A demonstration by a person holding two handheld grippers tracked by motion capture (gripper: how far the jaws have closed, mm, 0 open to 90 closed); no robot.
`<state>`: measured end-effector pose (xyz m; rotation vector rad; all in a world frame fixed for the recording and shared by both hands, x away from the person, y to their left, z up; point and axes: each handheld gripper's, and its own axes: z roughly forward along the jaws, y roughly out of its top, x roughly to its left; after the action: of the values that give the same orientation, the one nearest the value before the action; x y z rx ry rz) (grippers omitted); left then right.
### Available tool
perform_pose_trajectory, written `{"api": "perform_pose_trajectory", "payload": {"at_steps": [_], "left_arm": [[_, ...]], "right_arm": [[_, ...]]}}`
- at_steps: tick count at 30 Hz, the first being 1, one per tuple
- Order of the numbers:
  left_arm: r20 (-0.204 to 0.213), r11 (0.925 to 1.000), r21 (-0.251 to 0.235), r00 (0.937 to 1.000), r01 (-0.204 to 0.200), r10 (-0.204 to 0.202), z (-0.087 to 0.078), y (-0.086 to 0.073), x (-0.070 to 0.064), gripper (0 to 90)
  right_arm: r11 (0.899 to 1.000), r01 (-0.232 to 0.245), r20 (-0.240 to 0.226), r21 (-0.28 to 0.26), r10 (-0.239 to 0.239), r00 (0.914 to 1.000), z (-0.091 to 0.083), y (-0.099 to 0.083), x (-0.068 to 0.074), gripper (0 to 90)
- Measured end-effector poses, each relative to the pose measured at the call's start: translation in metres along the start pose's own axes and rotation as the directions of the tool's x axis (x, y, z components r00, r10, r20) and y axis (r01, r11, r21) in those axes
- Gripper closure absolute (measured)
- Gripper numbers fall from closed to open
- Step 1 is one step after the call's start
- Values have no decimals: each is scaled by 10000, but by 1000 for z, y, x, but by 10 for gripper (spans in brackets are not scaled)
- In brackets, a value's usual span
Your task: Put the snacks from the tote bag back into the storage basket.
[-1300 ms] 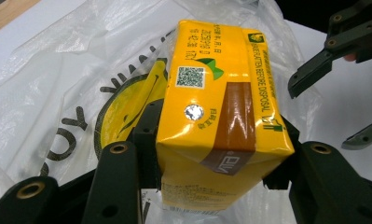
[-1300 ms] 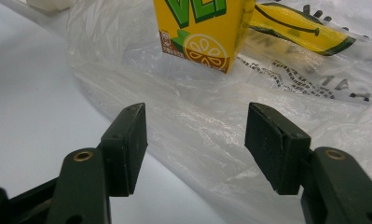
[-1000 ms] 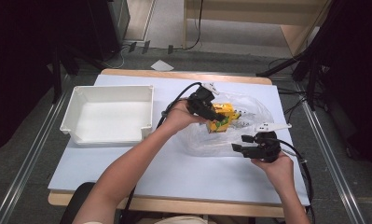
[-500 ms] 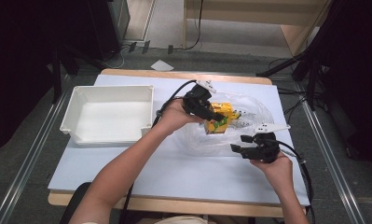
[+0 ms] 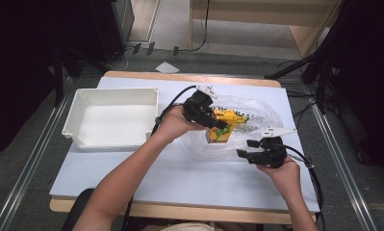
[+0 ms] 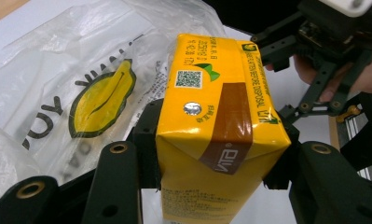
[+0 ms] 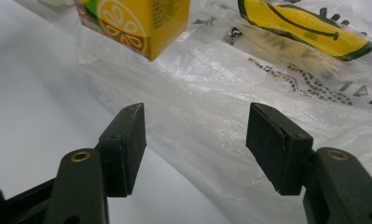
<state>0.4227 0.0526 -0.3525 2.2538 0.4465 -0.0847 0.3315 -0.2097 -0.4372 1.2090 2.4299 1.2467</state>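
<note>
White bin (image 5: 111, 118) sits on the left of the tabletop (image 5: 170, 178), open side up. The tabletop has a white sheet over a wooden edge. A scrap of white paper (image 5: 167, 67) lies on the grey floor (image 5: 31, 159) beyond the far edge. Cables (image 5: 132, 53) run on the floor far left. Metal rails (image 5: 341, 149) flank both sides.

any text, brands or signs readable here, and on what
"VITA" – brown band on the carton, held in the left gripper, read upside down.
"...SIBLE DISPOSAL" – green strip along the carton top; its start is unclear.
QR code and small print on the carton: too small to read.
Bag: large grey letters around a yellow logo, cut off and creased; fine print unreadable.
</note>
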Motion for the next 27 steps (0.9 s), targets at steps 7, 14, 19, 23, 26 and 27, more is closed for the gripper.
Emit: {"api": "perform_pose_trajectory", "payload": {"at_steps": [7, 14, 19, 23, 26, 27], "left_arm": [[-14, 9999, -2, 9999, 121, -121, -10, -4, -2, 524], [68, 9998, -84, 9998, 172, -172, -22, -4, -3, 524], [-18, 9992, -286, 9996, 292, -292, -33, -5, -2, 524], [-75, 9990, -334, 9995, 295, -298, -41, -5, 0, 524], [-101, 9985, -412, 9993, 357, -361, -46, -7, 2, 524], [-137, 9983, -399, 9990, 416, -422, -48, -8, 2, 524]], "right_arm": [[10000, 11, -22, 36, -11, 10000, 2, 0, 0, 384], [10000, 14, -48, 7, -14, 10000, 2, 1, 0, 384], [10000, 6, -125, -18, -6, 9999, 2, 3, -1, 384], [10000, 60, -119, -18, -60, 9999, 3, 3, -1, 384], [10000, 80, -125, -28, -80, 9999, 3, 4, 0, 384], [9999, 125, -92, -67, -126, 9999, 2, 5, -1, 384]]}}
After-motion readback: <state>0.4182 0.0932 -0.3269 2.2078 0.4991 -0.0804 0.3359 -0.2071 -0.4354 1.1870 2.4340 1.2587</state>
